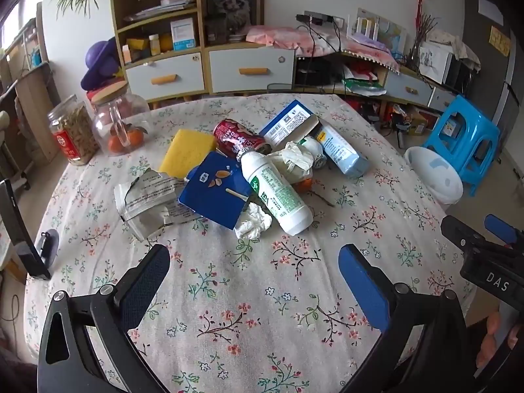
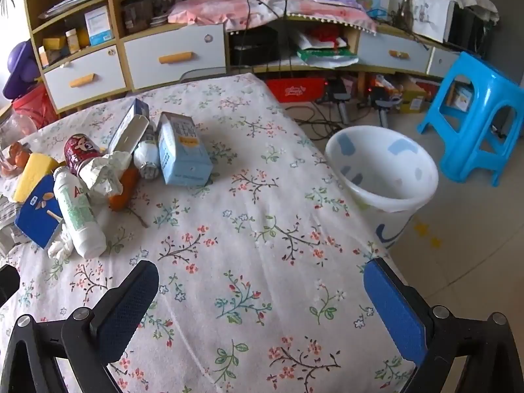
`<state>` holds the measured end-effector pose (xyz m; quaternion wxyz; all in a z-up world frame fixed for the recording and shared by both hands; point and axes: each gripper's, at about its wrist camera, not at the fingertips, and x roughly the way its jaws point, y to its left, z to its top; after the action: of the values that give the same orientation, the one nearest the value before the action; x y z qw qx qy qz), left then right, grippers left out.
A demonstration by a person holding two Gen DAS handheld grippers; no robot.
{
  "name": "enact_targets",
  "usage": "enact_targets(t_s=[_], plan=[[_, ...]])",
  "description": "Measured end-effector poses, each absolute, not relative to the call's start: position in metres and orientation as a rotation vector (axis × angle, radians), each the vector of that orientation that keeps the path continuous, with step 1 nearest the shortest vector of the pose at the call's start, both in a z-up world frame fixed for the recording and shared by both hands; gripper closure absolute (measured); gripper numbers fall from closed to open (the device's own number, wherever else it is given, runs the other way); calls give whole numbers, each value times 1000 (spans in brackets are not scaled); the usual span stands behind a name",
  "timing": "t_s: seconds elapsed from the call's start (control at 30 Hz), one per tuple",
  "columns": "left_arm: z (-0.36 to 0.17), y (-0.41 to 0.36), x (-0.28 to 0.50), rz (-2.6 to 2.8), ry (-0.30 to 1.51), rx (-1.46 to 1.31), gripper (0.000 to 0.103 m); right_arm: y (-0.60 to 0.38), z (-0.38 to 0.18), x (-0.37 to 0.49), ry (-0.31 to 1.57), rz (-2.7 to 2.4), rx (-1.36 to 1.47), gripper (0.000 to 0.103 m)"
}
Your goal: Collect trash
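Hovering: left gripper [image 1: 253,263] and right gripper [image 2: 260,281], jaws spread wide, nothing between them, above bare bench [image 1: 229,311].
Trash: heaped mid-bench, well ahead of both.
Bottle [image 1: 276,191]: on top of the pile, likely light, stiff, slick (grab across the body).
Tissue [image 1: 252,221]: soft, crushable, pinch anywhere.
Can [image 1: 237,137]: probably dents easily.
Bin [image 2: 383,170]: on the floor, just beside the bench edge.

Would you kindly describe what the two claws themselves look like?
Both match: the left claw and right claw have black angular frames with silver screws and two flat blue textured pads. White letters "DAS" show on the right claw's black body in the left view.
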<state>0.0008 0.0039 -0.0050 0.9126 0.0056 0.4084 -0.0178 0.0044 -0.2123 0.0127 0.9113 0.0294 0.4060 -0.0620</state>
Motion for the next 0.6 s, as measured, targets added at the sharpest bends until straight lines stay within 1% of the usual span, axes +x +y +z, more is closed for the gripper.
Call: enact_targets(t_s=[0.6], plan=[[-8, 4, 2, -40, 853, 9, 0, -214, 13, 4, 839, -126, 65, 0]])
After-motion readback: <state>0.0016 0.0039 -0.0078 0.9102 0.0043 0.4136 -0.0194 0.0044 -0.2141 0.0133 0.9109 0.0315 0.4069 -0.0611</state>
